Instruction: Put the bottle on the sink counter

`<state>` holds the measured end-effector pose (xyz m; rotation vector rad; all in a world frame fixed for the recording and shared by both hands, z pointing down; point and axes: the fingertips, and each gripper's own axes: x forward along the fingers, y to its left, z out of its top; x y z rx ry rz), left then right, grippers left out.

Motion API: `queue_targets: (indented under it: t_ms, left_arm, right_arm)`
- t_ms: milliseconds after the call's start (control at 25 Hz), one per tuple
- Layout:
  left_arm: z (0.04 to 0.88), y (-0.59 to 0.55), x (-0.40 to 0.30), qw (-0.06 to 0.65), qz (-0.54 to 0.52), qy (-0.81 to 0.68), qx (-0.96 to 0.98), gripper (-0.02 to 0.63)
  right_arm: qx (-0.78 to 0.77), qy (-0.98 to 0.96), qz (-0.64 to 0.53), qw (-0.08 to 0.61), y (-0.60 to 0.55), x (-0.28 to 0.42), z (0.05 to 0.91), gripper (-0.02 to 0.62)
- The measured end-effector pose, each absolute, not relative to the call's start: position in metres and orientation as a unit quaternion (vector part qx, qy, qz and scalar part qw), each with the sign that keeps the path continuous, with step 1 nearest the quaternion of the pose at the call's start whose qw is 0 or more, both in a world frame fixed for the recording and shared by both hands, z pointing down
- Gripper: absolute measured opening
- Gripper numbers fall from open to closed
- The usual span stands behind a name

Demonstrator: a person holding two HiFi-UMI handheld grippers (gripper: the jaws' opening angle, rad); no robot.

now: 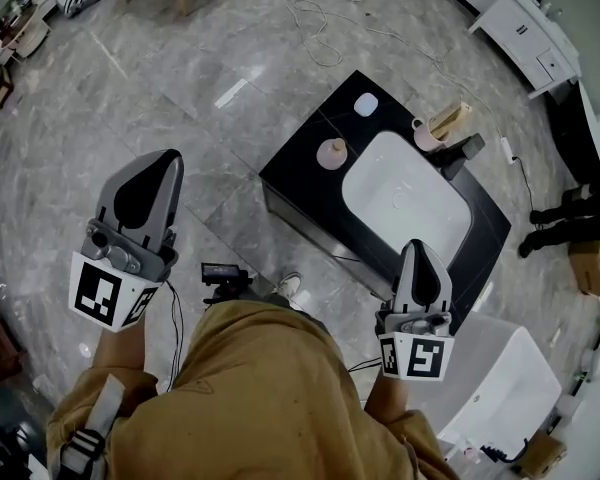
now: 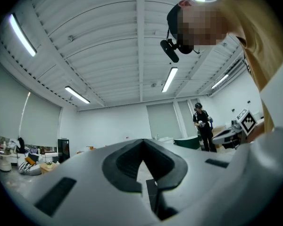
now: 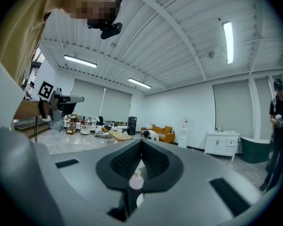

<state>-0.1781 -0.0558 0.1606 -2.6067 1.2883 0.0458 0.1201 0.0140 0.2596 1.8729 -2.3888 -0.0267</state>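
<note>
Standing upright on the sink counter, the pink bottle sits on the black strip between the white basin and the counter's short edge at the left of the head view. It is roughly midway between that edge's two corners and apart from the basin's rim. On that showing the placing step looks done: the bottle is where the task wants it, and neither gripper is on it.

The left gripper is held off the counter altogether, above the grey floor well to the left of it. Its jaws are clenched together on nothing, and its own view looks out across the room with no bottle in it. The right gripper hangs by the counter's near edge, toward the near right corner — likewise pinched closed and empty. In the right gripper view the bottle appears small and far off through the slot below the meeting tips, so it is in line with that gripper but well apart from it.

What remains, most likely, is only to keep both grippers clear of the counter. Any fresh reach for the bottle would call for parting the jaws first — and a crossing over the basin.
</note>
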Motion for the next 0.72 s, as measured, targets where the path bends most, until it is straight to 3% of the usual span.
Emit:
queue_targets:
  t_ms: [720]
  left_arm:
    - [0.134,-0.026,-0.196,0.107,0.039,0.464,-0.879,0.003]
  right_arm:
    - [0.635,-0.771,-0.020,0.039,0.016,0.143,0.244,0.006]
